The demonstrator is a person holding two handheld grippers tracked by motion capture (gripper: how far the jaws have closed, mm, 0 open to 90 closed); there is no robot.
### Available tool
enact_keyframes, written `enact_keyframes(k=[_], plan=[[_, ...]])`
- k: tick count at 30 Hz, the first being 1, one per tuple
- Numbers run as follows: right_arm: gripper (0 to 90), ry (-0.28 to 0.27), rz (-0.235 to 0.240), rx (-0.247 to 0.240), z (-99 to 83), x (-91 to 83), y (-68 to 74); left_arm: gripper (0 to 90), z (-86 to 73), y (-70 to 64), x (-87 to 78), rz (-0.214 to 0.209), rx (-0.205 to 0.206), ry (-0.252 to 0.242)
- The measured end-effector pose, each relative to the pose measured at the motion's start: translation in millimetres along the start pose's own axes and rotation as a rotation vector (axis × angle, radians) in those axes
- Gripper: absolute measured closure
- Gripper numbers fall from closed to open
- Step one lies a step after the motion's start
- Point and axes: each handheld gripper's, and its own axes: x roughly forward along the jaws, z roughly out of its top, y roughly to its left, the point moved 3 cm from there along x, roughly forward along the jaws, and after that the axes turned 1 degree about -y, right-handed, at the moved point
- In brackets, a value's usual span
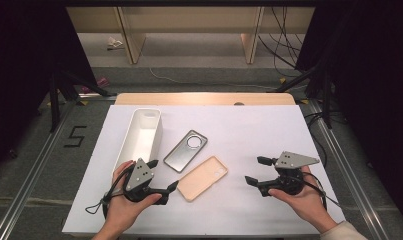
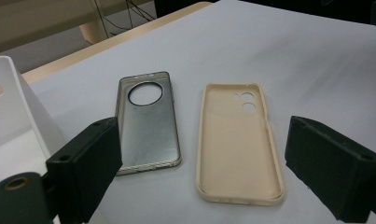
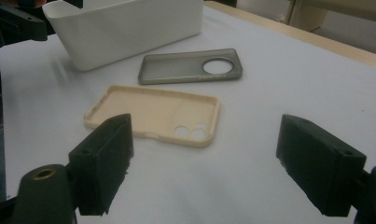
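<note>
Left gripper [image 1: 165,176] sits lowest in the high view, jaws spread wide, gripping nothing, pointing right across the bench toward the cases. Right gripper [image 1: 252,171] is also wide open and empty, pointing left at the same pair.

Beige soft-plastic phone case [image 1: 203,178] lies inside-up on the white-covered bench [image 1: 269,130], between the two grippers. Its long axis runs diagonally, camera-cutout end up and to the right, plain end down toward the left jaws. In the left gripper view that case [image 2: 239,144] lies dead ahead in the gap between the jaws, lengthwise to them. In the right gripper view it [image 3: 157,114] lies crosswise and farther off.

Left hand [image 1: 126,197] is clearly nearer; its lower jaw is just beside the case's near end, not touching. My read: left takes it, closing across the short width.

Grey translucent phone case with a round camera hole [image 1: 185,150] lies just beside the beige one, parallel, apart from it, on the bin side.

White rectangular plastic bin [image 1: 144,131] stands left of both cases. Looks empty from above; likely the drop target.
</note>
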Motion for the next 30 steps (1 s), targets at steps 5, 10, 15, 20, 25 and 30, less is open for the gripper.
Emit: enact_keyframes(k=[5,10,15,20,25,30], plan=[[19.6,-0.002,-0.001,0.005,-0.5,0.1,-1.3,13.4,0.9,0.4,1.1,0.013,0.0,0.0],[19.6,-0.005,0.003,0.011,-0.8,0.5,-2.9,15.1,1.1,-0.2,2.9,0.016,-0.003,0.006],[19.6,-0.007,0.004,0.015,-1.2,0.5,-4.0,15.5,2.1,-0.6,3.2,0.021,0.0,0.005],[19.6,-0.008,-0.004,0.012,-1.0,-0.4,-3.7,23.4,4.7,0.1,5.2,0.04,-0.005,0.001],[19.7,-0.005,-0.014,0.006,0.1,-1.3,-1.2,50.8,12.1,7.4,12.7,0.147,-0.053,0.04],[19.9,-0.005,-0.027,0.013,-1.1,-5.3,-1.8,79.6,12.6,10.3,29.5,0.191,-0.045,0.156]])
